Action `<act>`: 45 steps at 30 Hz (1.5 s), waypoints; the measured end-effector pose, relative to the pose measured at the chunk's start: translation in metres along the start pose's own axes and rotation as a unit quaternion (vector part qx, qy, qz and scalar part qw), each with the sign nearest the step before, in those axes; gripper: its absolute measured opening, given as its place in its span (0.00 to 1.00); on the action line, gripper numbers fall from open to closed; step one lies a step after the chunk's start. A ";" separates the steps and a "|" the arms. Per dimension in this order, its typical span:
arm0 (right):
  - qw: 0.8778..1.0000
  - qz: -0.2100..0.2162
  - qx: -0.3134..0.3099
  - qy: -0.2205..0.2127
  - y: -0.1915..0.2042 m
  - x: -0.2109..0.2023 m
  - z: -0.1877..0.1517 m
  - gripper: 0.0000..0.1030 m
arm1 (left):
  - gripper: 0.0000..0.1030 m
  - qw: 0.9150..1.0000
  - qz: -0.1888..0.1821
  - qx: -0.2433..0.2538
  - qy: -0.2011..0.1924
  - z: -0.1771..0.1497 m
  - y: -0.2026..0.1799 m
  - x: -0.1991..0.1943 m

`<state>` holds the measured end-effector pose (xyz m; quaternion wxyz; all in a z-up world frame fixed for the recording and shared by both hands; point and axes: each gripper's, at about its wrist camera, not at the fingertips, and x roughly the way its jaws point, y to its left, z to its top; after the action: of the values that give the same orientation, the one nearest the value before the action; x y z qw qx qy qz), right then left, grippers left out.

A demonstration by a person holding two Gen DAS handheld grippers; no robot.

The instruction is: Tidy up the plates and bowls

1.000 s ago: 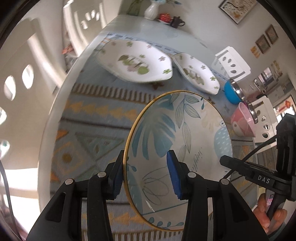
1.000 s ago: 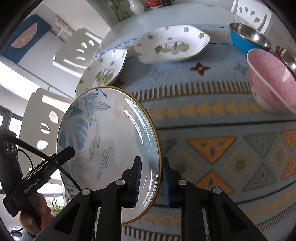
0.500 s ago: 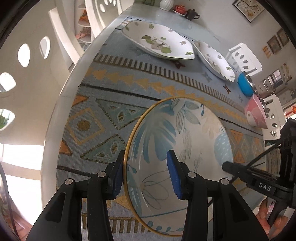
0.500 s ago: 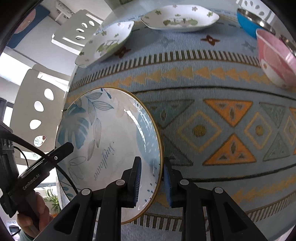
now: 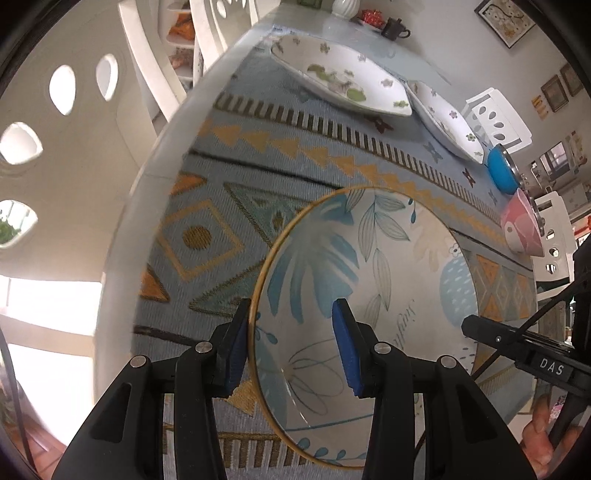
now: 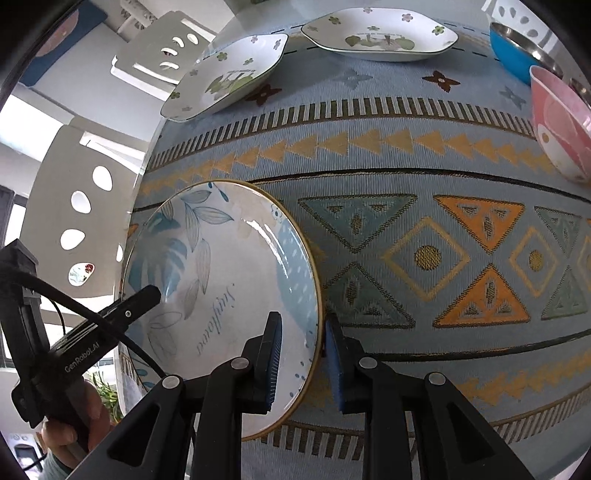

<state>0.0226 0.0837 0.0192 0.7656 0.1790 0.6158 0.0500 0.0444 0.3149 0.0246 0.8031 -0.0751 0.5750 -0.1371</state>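
A round gold-rimmed plate with blue leaves (image 5: 369, 280) (image 6: 221, 288) is low over the patterned tablecloth near the front left edge. My left gripper (image 5: 291, 347) straddles its left rim, the jaws set wide with a gap on the inner side. My right gripper (image 6: 301, 358) straddles its right rim, and its jaws stand slightly apart from the rim. Two white flowered plates (image 5: 340, 81) (image 5: 447, 125) (image 6: 380, 33) (image 6: 229, 77) lie at the far side. A blue bowl (image 5: 500, 170) (image 6: 517, 51) and a pink bowl (image 5: 521, 225) (image 6: 561, 122) stand at the right.
The table's left edge (image 5: 147, 206) runs close to the plate, with white chairs (image 5: 66, 96) (image 6: 77, 192) beyond it. A vase and a dark teapot (image 5: 393, 27) stand at the far end. Another white chair (image 5: 495, 118) is behind the bowls.
Both grippers moved the leaf plate toward the front of the table and lowered it. The right gripper's jaws have widened around the rim.
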 end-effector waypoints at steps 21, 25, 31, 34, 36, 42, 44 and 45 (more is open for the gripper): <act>0.995 0.003 -0.020 -0.096 0.034 -0.104 0.005 0.24 | 0.46 0.966 0.090 0.162 -0.183 0.031 -0.076 -0.092; 0.986 -0.021 -0.045 -0.160 0.045 -0.142 0.013 0.24 | 0.46 0.950 0.075 0.191 -0.235 0.041 -0.095 -0.117; 0.961 -0.032 -0.040 -0.270 0.061 -0.196 0.019 0.28 | 0.51 0.939 0.038 0.183 -0.287 0.063 -0.105 -0.157; 0.951 -0.007 -0.026 -0.309 0.065 -0.218 0.018 0.42 | 0.51 0.934 0.020 0.183 -0.307 0.072 -0.106 -0.172; 0.944 -0.006 -0.025 -0.328 0.069 -0.225 0.020 0.55 | 0.56 0.932 0.023 0.184 -0.312 0.078 -0.106 -0.175; 0.948 0.001 -0.014 -0.319 0.074 -0.222 0.042 0.55 | 0.70 0.932 0.003 0.162 -0.326 0.101 -0.097 -0.178; 0.951 0.001 -0.009 -0.310 0.072 -0.216 0.048 0.55 | 0.70 0.933 0.006 0.159 -0.323 0.109 -0.096 -0.171; 0.952 0.002 -0.007 -0.305 0.070 -0.212 0.052 0.55 | 0.70 0.934 0.006 0.157 -0.321 0.112 -0.094 -0.169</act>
<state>0.0320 0.0751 0.2483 0.9181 0.1819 0.3522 -0.0012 0.0867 0.2726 0.2397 0.9473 0.0157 0.2580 -0.1893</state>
